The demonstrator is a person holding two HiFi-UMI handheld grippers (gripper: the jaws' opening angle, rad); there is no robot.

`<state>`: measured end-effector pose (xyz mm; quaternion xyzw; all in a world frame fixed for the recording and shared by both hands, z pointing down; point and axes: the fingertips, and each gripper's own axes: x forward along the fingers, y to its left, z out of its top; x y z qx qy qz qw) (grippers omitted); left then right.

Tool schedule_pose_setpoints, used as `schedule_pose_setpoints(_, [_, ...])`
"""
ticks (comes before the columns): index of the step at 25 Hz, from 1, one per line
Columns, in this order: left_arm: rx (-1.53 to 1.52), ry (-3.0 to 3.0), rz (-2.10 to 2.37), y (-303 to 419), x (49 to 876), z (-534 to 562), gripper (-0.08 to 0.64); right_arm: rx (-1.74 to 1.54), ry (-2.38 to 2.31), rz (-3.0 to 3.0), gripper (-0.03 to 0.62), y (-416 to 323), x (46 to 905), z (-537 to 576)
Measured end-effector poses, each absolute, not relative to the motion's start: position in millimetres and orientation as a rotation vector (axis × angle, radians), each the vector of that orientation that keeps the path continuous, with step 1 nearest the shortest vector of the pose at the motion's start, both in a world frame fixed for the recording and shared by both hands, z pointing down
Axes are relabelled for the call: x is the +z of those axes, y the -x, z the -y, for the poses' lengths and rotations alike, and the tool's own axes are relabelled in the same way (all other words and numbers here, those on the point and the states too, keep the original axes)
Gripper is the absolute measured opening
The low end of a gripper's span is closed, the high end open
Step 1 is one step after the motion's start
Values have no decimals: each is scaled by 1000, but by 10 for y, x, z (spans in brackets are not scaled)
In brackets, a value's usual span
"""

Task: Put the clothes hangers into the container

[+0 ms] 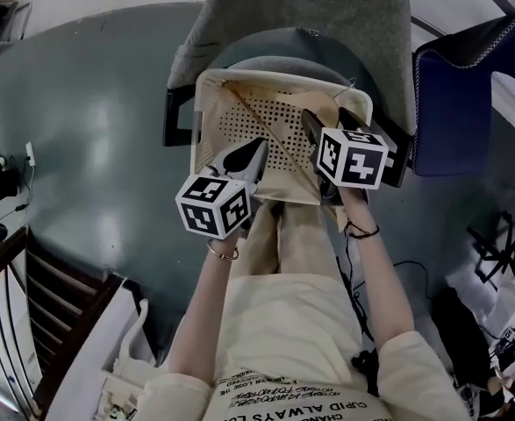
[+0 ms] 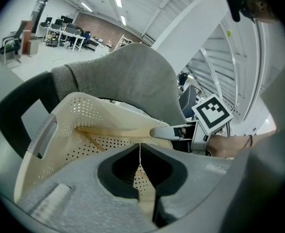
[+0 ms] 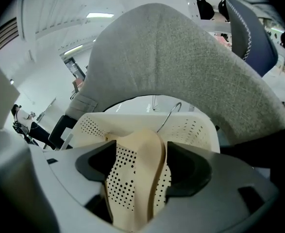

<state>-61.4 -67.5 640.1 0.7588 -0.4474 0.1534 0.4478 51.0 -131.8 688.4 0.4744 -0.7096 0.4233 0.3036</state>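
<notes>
Your right gripper (image 3: 141, 166) stood released around 1 wooden hanger (image 3: 144, 144) already resting inside the basket (image 3: 195, 130) below it. Your left gripper (image 2: 141, 160) was clenched, empty. Withdrawal probably remained.

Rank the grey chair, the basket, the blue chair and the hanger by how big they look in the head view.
1. Grey chair
2. Basket
3. Blue chair: close to the basket and cut off by the picture's edge, so this place is unsure
4. Hanger: thin, clearly smallest
</notes>
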Motion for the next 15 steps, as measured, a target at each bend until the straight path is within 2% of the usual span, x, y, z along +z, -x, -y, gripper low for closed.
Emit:
schedule_pose_setpoints(9, [317,-1953,1102,560,6042,797,26,1019,-1318,1860,307,-675,6655,1369])
schedule_pose_setpoints(13, [380,-2039,1098,538,5862,849,26,905,-1293,1929,226,-674,6395,1407])
schedule_pose_setpoints(15, [380,-2060,1101,534,5756,859,26,870,-1252,1959,164,-651,6281,1364])
